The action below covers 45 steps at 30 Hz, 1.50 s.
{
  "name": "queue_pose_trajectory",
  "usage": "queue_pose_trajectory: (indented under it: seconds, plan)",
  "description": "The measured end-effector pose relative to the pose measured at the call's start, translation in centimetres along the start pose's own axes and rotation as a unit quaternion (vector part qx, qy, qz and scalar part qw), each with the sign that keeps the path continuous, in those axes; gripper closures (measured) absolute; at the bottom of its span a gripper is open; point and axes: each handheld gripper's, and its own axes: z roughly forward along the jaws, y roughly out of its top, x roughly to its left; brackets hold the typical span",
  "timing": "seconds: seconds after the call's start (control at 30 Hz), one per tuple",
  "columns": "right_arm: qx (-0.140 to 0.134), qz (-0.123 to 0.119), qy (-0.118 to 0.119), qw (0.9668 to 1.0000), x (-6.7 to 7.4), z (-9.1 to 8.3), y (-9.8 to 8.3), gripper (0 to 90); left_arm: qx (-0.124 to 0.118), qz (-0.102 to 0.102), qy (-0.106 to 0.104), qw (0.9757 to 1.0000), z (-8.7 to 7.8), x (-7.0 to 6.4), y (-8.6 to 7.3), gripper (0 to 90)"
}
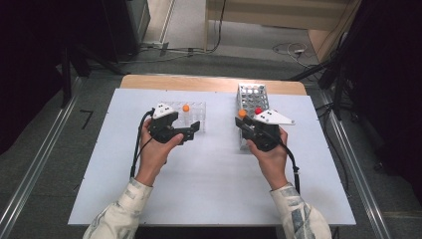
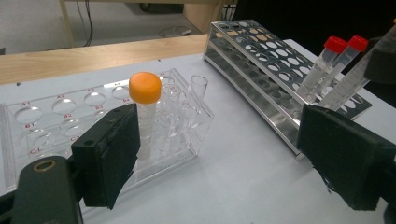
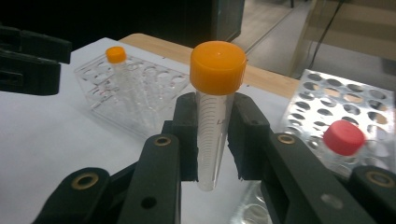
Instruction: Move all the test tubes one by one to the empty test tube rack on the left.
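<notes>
White table (image 1: 209, 184) from high view: left gripper (image 1: 195, 128) by clear rack (image 1: 196, 107), right gripper (image 1: 240, 119) at metal rack (image 1: 253, 94). Left gripper view: jaws spread, nothing betw. Right gripper view: jaws pinched orange-capped tube (image 3: 215, 107), upright, clear of racks.

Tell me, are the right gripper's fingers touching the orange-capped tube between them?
Touching. In the right gripper view, both fingers press against the sides of the orange-capped tube, with no gap, and the tube hangs clear of the table.
</notes>
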Motion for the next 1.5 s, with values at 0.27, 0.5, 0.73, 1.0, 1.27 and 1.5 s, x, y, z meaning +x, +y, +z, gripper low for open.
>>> queue_pose_trajectory:
  seconds: [0.27, 0.5, 0.73, 1.0, 1.27, 1.5]
  plan:
    - [0.011, -0.010, 0.024, 0.9996, 2.2, 1.9, -0.2, 71.1, 0.000, -0.001, -0.004, 1.0000, -0.2, -0.1, 0.0, 13.7]
    - [0.027, -0.017, 0.042, 0.9986, 3.9, 3.8, -0.7, 71.1, -0.001, 0.005, -0.007, 1.0000, -0.2, -0.4, 0.0, 14.1]
    - [0.040, -0.021, 0.061, 0.9971, 5.7, 5.9, -1.1, 71.2, -0.004, 0.009, -0.010, 0.9999, -0.3, -0.7, 0.0, 15.1]
    - [0.048, -0.033, 0.081, 0.9950, 7.8, 7.4, -1.2, 71.2, -0.002, 0.018, -0.014, 0.9997, -0.2, -1.0, -0.1, 27.6]
    - [0.045, -0.033, 0.086, 0.9947, 8.2, 7.4, -1.0, 71.2, 0.009, 0.044, -0.018, 0.9988, 0.0, -1.4, -0.4, 51.7]
    - [0.043, -0.033, 0.086, 0.9948, 8.3, 7.4, -1.0, 71.1, 0.008, 0.051, -0.026, 0.9983, -0.1, -1.6, -0.4, 68.6]
